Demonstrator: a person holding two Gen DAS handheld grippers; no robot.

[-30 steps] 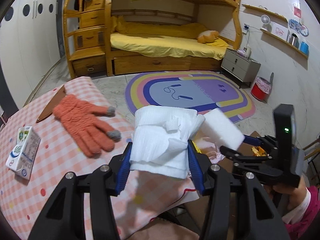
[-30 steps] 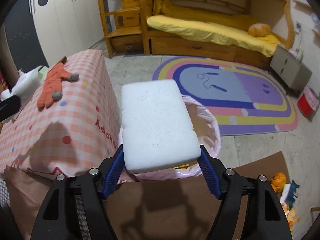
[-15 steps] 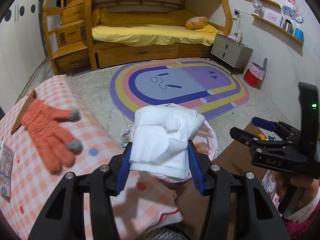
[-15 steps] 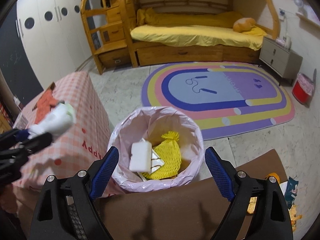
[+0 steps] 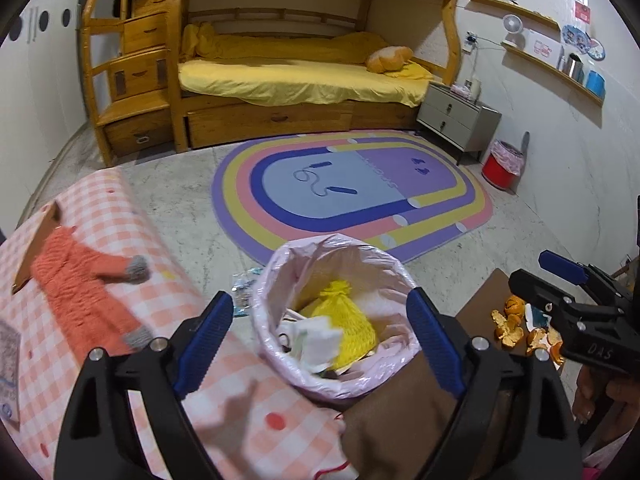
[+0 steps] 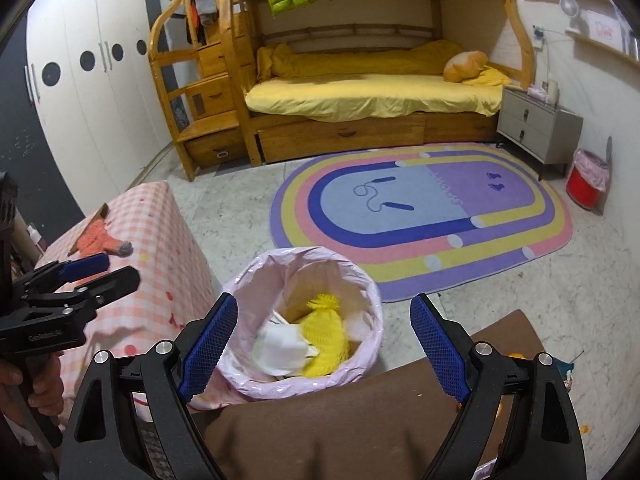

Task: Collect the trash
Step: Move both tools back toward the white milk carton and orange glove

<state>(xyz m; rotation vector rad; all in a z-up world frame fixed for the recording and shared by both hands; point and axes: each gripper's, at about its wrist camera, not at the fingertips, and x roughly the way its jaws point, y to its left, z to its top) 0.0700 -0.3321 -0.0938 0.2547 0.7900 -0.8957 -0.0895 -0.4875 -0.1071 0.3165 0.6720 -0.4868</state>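
A bin lined with a pink bag [image 5: 276, 264] [image 6: 372, 292] stands on the floor beside the checked table. Inside it lie a yellow net bag [image 5: 344, 320] [image 6: 324, 332] and white tissue and foam pieces [image 5: 316, 336] [image 6: 280, 346]. My left gripper [image 5: 320, 340] is open and empty, held above the bin; it also shows at the left of the right wrist view [image 6: 102, 270]. My right gripper [image 6: 322, 338] is open and empty above the bin; it also shows at the right of the left wrist view [image 5: 548, 272].
The pink checked table [image 5: 120, 216] holds an orange glove [image 5: 80, 280] and a small carton [image 5: 8, 360] at the far left. A brown board [image 5: 400, 416] lies below the bin. Orange peels [image 5: 512, 328] lie on the floor to the right. A red bin [image 5: 500, 164] stands by the wall.
My right gripper opened and dropped the white foam block into the bin. My left gripper moved over the bin, opened and dropped the white tissue wad in.
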